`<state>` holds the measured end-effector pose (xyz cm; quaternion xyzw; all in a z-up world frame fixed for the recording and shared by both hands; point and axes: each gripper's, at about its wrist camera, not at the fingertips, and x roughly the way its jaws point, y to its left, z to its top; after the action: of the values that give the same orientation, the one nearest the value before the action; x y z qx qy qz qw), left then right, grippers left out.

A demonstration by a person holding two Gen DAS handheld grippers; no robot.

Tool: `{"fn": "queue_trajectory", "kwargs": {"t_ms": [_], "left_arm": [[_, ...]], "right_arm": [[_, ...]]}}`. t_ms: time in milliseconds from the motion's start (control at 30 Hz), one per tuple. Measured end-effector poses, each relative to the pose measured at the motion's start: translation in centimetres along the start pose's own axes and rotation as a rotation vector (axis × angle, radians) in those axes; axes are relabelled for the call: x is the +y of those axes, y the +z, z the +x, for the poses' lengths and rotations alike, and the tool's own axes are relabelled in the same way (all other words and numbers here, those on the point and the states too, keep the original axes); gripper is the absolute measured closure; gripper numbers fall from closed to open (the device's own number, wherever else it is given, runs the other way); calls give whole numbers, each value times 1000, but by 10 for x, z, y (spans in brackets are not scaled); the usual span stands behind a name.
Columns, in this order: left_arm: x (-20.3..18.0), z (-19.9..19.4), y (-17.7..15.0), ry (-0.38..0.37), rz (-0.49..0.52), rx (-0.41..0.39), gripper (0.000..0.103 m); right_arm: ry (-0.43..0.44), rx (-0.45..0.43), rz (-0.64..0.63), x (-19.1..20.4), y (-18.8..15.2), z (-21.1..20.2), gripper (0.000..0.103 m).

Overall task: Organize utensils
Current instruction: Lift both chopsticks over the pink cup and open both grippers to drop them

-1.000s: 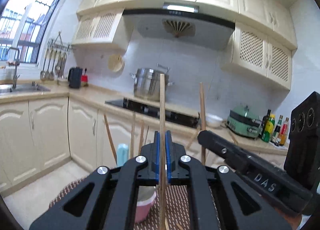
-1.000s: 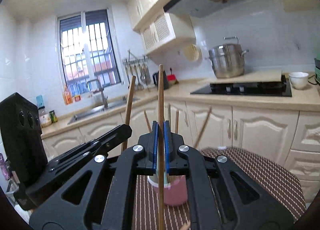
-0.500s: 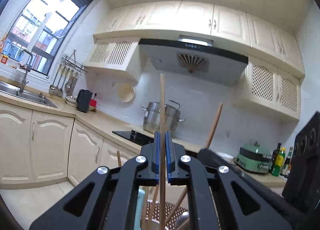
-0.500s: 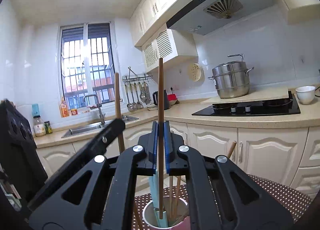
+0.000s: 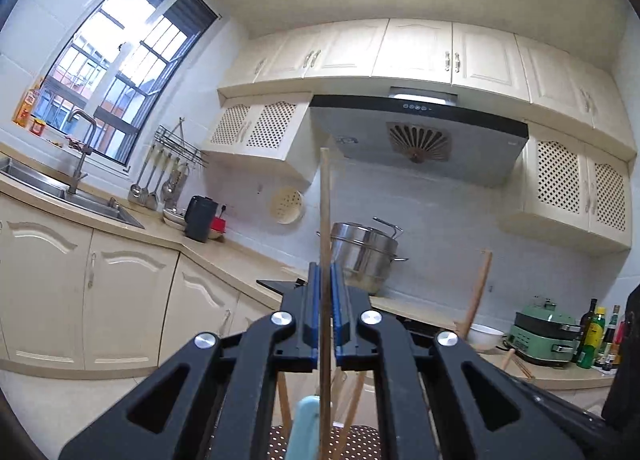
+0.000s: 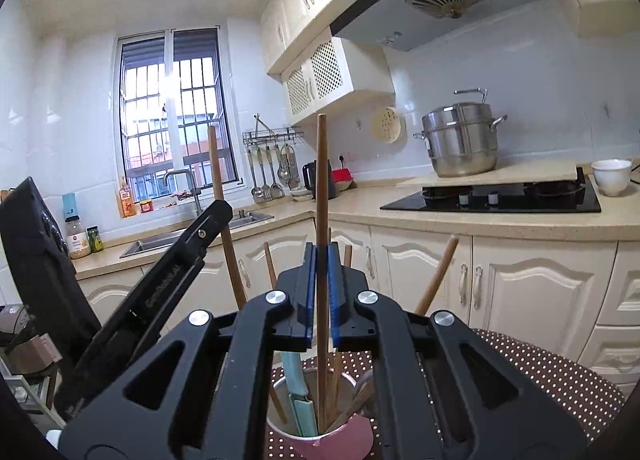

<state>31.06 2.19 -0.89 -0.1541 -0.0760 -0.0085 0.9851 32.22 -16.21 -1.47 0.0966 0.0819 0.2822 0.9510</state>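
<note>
Right claw (image 6: 322, 292) is clamped on a wooden chopstick (image 6: 321, 180), held upright between the blue pads. The stick's lower end dips into the pink cup (image 6: 332, 442) just below the claw; whether it touches the bottom can't be told. Cup sits on a table w/ a brown polka-dot cloth (image 6: 560, 380) and already holds several more wooden sticks plus a pale teal utensil (image 6: 298, 396), all leaning at odd angles.

Left claw (image 5: 325, 316) is likewise closed tight on a second chopstick (image 5: 325, 212), vertical, top end well above the pads. In the right wrist view this claw comes in from the left, its stick rising beside the cup, tilted a bit; its lower end is hidden behind the right claw's body, so can't tell if it's in the cup yet. Left view shows the teal utensil's top and a few stick ends below the claw, cup rim itself hidden.

Bkgd: steel stockpot (image 6: 460, 144) on a board over the black cooktop (image 6: 492, 200), white bowl (image 6: 612, 176) at the cooktop's right end, sink (image 6: 192, 232) under the window.
</note>
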Motion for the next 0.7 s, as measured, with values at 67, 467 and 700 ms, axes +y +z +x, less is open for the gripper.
{"fn": "queue_trajectory", "kwargs": {"t_ms": [67,467,700], "left_arm": [[0,2,-4,-2,3,21,98],[10,-3,-29,-58,18,193,72],[21,-7,-27,-8,11,270,57]], "right_arm": [[-1,9,-2,1,-1,0,97],[12,56,11,3,-8,0,97],[15,79,8,9,-8,-2,97]]}}
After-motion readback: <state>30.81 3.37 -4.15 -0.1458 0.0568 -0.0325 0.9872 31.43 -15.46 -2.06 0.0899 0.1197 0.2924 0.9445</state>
